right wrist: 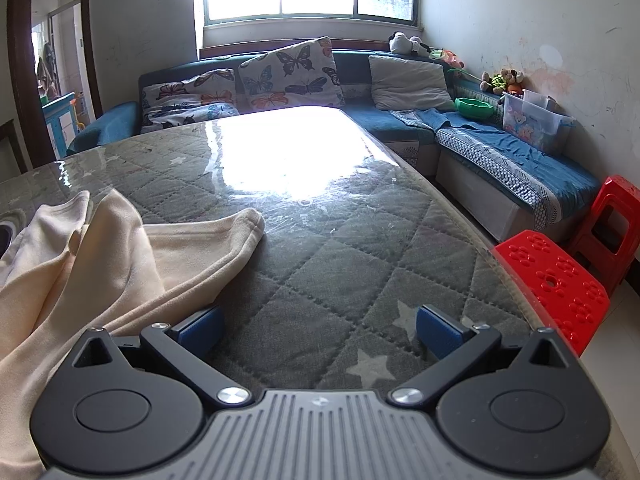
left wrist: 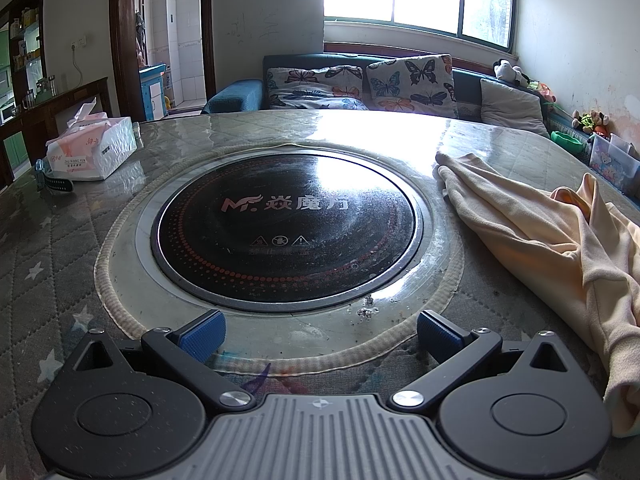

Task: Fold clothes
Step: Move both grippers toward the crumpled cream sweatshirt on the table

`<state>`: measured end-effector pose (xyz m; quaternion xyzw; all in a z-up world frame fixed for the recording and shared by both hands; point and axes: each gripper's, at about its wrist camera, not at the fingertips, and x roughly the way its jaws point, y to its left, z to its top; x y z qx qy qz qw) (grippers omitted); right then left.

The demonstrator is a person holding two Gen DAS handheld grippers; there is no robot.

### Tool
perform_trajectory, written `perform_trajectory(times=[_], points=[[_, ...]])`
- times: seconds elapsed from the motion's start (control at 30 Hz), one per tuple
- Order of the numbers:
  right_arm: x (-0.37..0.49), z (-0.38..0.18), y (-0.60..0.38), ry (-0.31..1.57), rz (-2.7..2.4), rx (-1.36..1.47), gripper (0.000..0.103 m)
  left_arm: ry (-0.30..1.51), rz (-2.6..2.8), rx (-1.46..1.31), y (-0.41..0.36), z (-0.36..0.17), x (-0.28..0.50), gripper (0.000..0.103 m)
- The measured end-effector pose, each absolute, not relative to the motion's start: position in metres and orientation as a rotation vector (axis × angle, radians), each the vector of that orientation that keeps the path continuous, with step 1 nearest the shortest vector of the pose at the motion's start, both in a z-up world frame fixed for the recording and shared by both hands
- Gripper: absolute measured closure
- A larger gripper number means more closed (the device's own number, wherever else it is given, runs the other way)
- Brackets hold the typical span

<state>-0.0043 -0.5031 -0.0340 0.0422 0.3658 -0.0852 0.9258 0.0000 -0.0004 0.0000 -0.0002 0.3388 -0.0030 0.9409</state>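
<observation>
The worktop (right wrist: 320, 264) carries one cream garment (right wrist: 100, 256), lying crumpled and unfolded between the round hob (left wrist: 286, 228) at centre and the right edge. No fold appears made; the whole task remains. The left hand-held gripper (left wrist: 320, 334) and the right hand-held gripper (right wrist: 318, 332) are both spread wide, holding nothing.

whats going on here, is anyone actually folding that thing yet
Not yet. A person holds two grippers over a quilt-covered table. The left gripper and right gripper are both open and empty. The cream garment lies crumpled and unfolded between them, beside the round cooktop.
</observation>
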Motion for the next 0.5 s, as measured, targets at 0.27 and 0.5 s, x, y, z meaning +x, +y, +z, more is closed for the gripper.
perform_trajectory(times=[0.27,0.5], points=[[-0.027,-0.023,-0.481,0.741,-0.150,0.046,0.000,0.694,0.029,0.025,-0.009,0.002,-0.004,0.000],[-0.072,-0.009,-0.459,0.677,-0.105,0.012,0.000,0.720,0.055,0.004,-0.020,0.007,-0.019,0.000]])
